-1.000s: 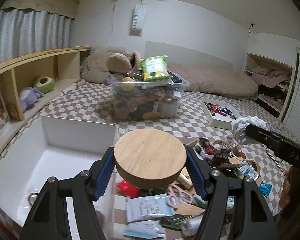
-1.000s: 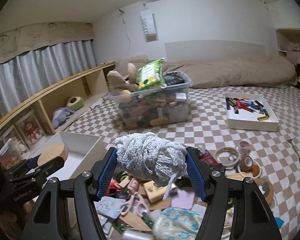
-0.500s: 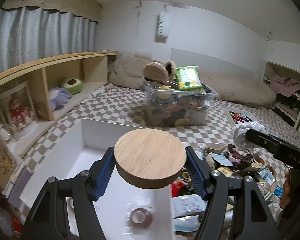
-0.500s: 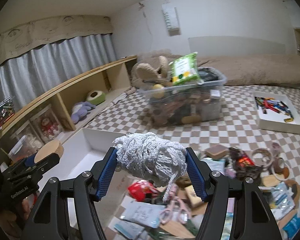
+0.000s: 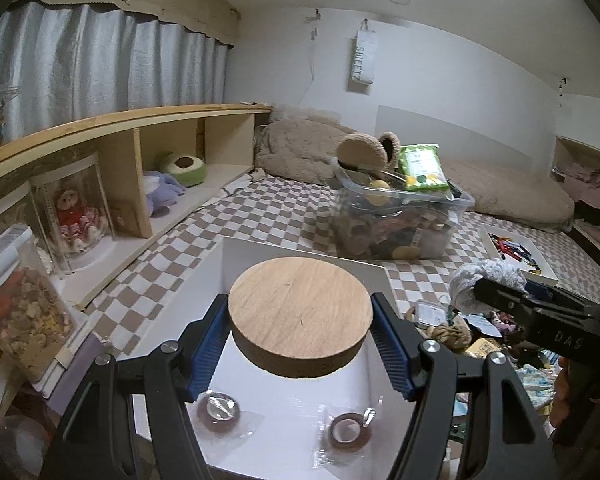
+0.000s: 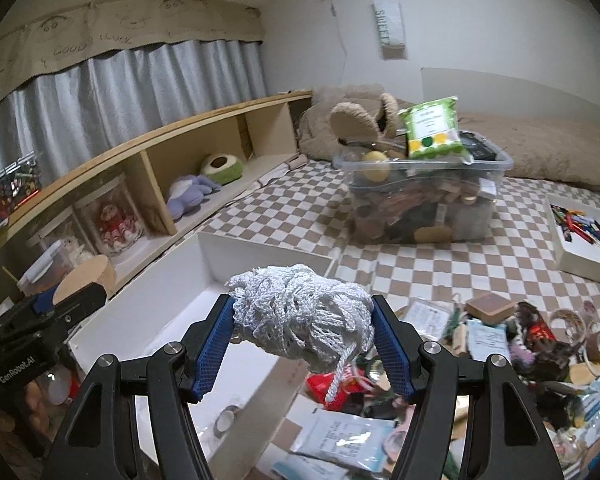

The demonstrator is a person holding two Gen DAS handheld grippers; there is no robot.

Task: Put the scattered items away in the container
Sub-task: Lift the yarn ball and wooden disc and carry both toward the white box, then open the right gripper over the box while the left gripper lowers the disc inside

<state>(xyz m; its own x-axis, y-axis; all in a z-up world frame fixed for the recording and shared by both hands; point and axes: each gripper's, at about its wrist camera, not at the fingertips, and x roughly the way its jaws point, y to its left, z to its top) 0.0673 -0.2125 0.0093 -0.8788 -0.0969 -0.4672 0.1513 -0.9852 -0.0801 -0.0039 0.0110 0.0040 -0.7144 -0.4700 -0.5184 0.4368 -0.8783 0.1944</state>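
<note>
Container: white rectangular open box (image 5: 300, 254), directly under and ahead of the left gripper (image 5: 300, 344); in the right wrist view it lies ahead and to the left of the right gripper (image 6: 303, 346).
Left gripper: jaws about half open, blue pads clamped on the edges of a round wooden cork-sided lid (image 5: 300, 312), held flat above the box floor.
Right gripper: jaws about half open, pads pressed into a bundle of white knitted cord (image 6: 304, 320), held over the box's right wall.
Already in the box: two brown tape rolls in clear wrap (image 5: 350, 432), lying on the floor just below the left gripper.
Left to tidy: a scattered pile of packets, scissors and small trinkets (image 6: 500, 344) on the checked brown-and-white cover, right of the box.
Farther off: clear plastic tub packed with odds (image 6: 424, 208), beyond both grippers.
Progress: early, I judge; two items are poised for release, most of the pile is untouched.
</note>
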